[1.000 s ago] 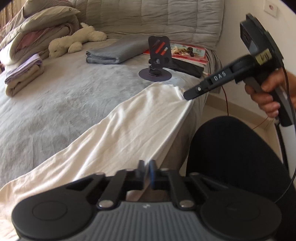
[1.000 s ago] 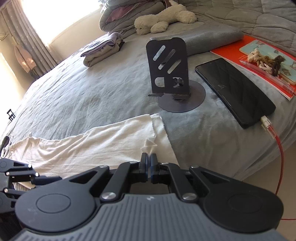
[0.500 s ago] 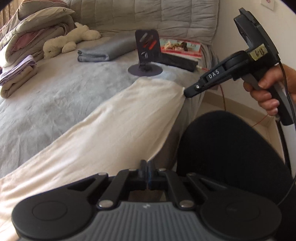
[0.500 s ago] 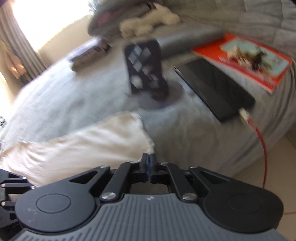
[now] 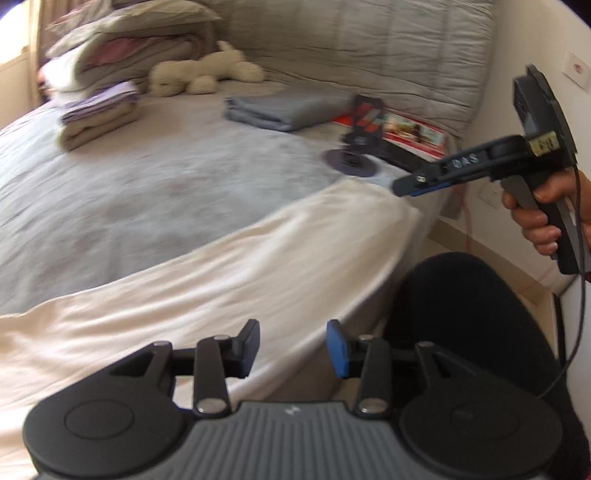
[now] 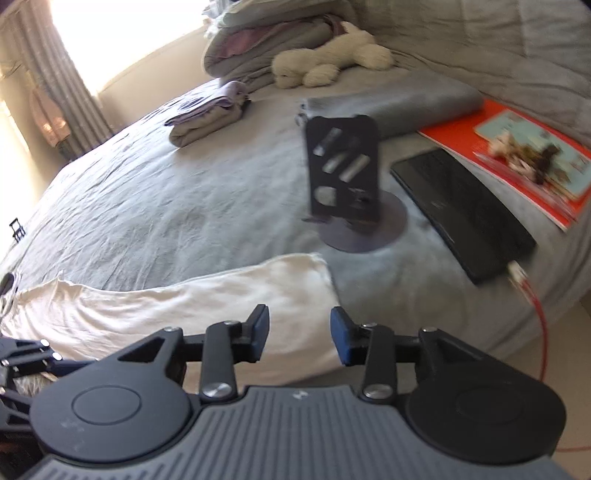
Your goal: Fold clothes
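Your left gripper [image 5: 291,349] is spread, with nothing between its fingers; the cream garment [image 5: 207,280] lies directly beyond and beneath the gap. Your right gripper [image 6: 299,338] is likewise spread and empty, its fingers apart above the near end of the same garment [image 6: 207,299].

The garment lies flat along the near edge of the bed [image 5: 129,192], stretched lengthwise, with its lower margin hanging over the bed edge. In the left wrist view, your right gripper [image 5: 404,184] is held by your right hand [image 5: 543,210] just past the far end of the garment; contact with the cloth cannot be determined there.

Beyond the garment end stands a black phone stand [image 6: 347,177] on a round base. A dark phone [image 6: 461,214] lies just to its right, with a red cable [image 6: 539,314] plugged in. An orange book [image 6: 517,155] lies beyond the phone. Further back are a folded grey cloth [image 6: 399,99], a small folded stack [image 6: 210,114], a plush toy [image 6: 328,59] and piled bedding [image 6: 266,33].
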Demonstrator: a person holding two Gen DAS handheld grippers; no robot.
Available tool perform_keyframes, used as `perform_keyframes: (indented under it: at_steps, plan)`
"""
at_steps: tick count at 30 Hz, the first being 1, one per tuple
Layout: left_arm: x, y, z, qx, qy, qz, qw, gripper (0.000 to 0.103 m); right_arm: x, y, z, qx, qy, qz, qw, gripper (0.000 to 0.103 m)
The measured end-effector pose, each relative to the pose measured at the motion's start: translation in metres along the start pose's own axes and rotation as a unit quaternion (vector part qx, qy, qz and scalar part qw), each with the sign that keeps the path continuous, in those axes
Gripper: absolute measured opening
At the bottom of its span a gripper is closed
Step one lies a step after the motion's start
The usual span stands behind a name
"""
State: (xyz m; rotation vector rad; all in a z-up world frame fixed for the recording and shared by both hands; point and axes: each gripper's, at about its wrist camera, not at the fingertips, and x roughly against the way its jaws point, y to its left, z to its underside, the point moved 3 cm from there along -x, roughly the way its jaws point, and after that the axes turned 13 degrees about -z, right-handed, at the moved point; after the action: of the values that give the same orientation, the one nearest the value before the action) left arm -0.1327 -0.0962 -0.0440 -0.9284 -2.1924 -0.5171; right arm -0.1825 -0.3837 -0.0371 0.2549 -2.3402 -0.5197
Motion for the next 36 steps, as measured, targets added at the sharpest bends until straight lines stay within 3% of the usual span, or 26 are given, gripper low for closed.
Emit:
perform_keyframes:
  at_steps: [7, 17, 22, 27, 28, 29, 30, 31, 33, 36]
  plan:
    - [0.000, 0.084, 0.006, 0.048, 0.003, -0.086, 0.9951, 0.048, -0.028, -0.004, -0.018, 0.009, -0.005, 0.029, 1.000, 0.041]
    - [-0.011, 0.200, 0.016, 0.124, 0.009, -0.176, 0.9766, 0.051, -0.054, -0.009, -0.023, 0.016, 0.012, 0.060, 0.998, 0.042]
    - [-0.017, 0.241, 0.019, 0.160, 0.003, -0.187, 0.9692, 0.053, -0.062, -0.006, -0.025, 0.028, 0.020, 0.073, 0.997, 0.042]
    - [-0.037, 0.254, 0.022, 0.156, 0.030, -0.170, 0.9726, 0.054, -0.071, -0.004, -0.021, 0.037, 0.023, 0.083, 0.996, 0.043]
    - [-0.038, 0.252, 0.022, 0.150, 0.030, -0.168, 0.9739, 0.051, -0.072, -0.003, -0.020, 0.042, 0.023, 0.087, 0.995, 0.042]
    - [-0.038, 0.249, 0.022, 0.145, 0.028, -0.165, 0.9752, 0.040, -0.074, 0.000, -0.019, 0.050, 0.024, 0.092, 0.994, 0.041]
    - [-0.038, 0.246, 0.022, 0.143, 0.025, -0.164, 0.9758, 0.032, -0.075, 0.002, -0.018, 0.058, 0.025, 0.095, 0.993, 0.033]
    - [-0.037, 0.244, 0.022, 0.144, 0.020, -0.165, 0.9756, 0.010, -0.075, 0.005, -0.017, 0.064, 0.025, 0.093, 0.993, 0.019]
    - [-0.035, 0.238, 0.023, 0.146, 0.005, -0.172, 0.9742, 0.007, -0.076, 0.010, -0.015, 0.072, 0.023, 0.093, 0.993, 0.009]
    - [-0.024, 0.232, 0.026, 0.151, -0.041, -0.205, 0.9661, 0.006, -0.071, 0.018, -0.012, 0.088, 0.000, 0.117, 0.989, 0.006]
